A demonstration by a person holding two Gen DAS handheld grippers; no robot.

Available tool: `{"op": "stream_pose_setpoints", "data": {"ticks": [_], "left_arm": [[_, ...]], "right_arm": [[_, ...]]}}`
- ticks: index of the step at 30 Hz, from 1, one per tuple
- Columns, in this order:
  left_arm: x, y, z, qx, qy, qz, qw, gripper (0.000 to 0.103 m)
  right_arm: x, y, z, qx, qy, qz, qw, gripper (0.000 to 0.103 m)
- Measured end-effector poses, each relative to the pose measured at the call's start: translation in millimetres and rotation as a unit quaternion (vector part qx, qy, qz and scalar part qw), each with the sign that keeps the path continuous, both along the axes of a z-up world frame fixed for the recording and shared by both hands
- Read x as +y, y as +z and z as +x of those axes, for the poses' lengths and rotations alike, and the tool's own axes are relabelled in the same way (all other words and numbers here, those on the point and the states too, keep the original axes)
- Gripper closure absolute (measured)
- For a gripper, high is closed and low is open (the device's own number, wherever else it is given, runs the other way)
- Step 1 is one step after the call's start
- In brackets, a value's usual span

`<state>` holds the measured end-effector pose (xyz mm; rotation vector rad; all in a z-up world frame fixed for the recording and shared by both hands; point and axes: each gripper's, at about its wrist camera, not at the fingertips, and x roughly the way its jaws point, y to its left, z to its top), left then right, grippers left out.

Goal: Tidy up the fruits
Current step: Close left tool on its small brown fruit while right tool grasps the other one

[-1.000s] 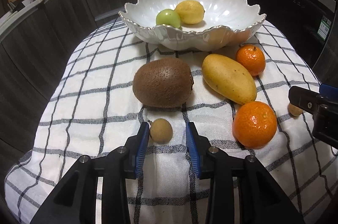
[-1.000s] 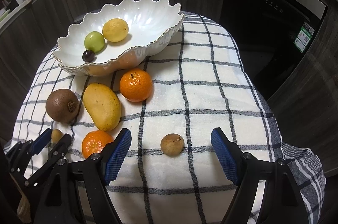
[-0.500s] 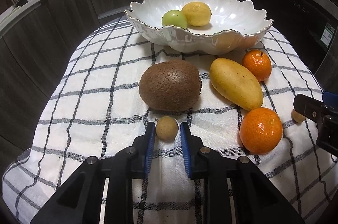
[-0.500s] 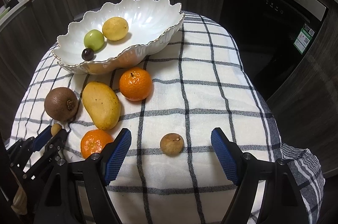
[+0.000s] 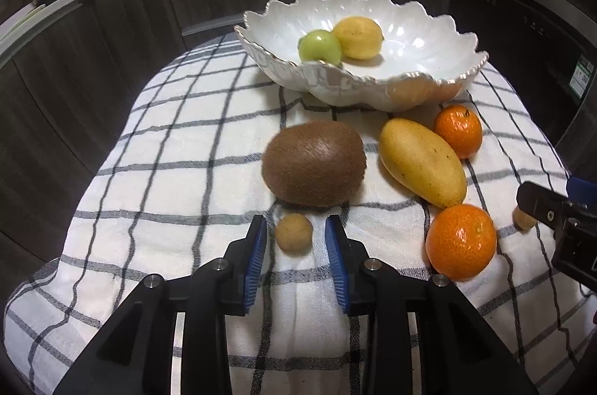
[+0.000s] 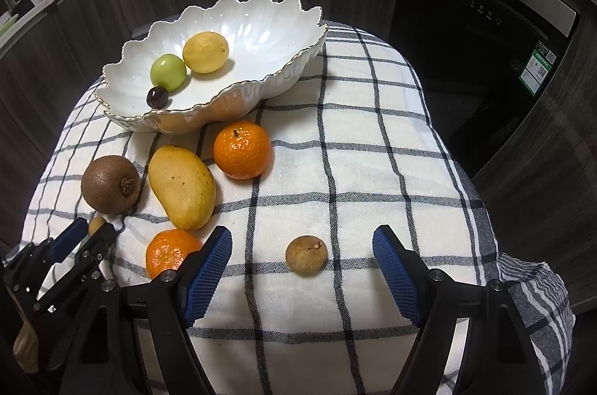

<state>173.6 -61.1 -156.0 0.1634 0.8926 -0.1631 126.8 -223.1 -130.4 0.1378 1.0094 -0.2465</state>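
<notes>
The left gripper [image 5: 294,242] sits low over a checked cloth [image 5: 168,171] with a small tan longan [image 5: 294,232] lying between its blue pads. Its jaws are opening, and a gap shows on either side of the fruit, so the pads do not press on it and it rests on the cloth. Just beyond the longan lies a kiwi [image 5: 313,163], near it but apart.

To the right of the kiwi lies a mango [image 5: 421,162], with one tangerine [image 5: 458,131] beside its far end and a second tangerine [image 5: 461,241] near its close end. Behind them stands a white scalloped bowl [image 5: 373,89] holding a lemon [image 5: 357,37], a green fruit [image 5: 320,47] touching it, and a dark grape [image 6: 157,97].

The right gripper [image 6: 302,268] stands wide open and holds nothing. A second longan [image 6: 306,254] lies on the cloth between its pads, well clear of both, a little nearer the left pad. The close tangerine sits just outside that left pad
</notes>
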Motion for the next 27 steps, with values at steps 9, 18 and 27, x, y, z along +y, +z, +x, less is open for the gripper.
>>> {"op": "stream_pose_setpoints", "data": {"ticks": [9,18,27], "left_arm": [[0.2,5.3,-3.6,-0.013,0.001,-0.001,0.9999,0.054],[-3.1,2.8,-2.3,-0.019,0.002,0.019,0.9996,0.074],[-7.7,-9.9,3.2,0.005,-0.006,0.022,0.9997,0.080]], "right_arm": [[-1.4,4.6,-1.1,-0.010,-0.001,0.000,1.000,0.024],[-0.3,2.5,-0.5,-0.007,0.001,-0.001,1.000,0.024],[-0.3,-1.1,1.1,0.000,-0.002,-0.005,1.000,0.024]]}}
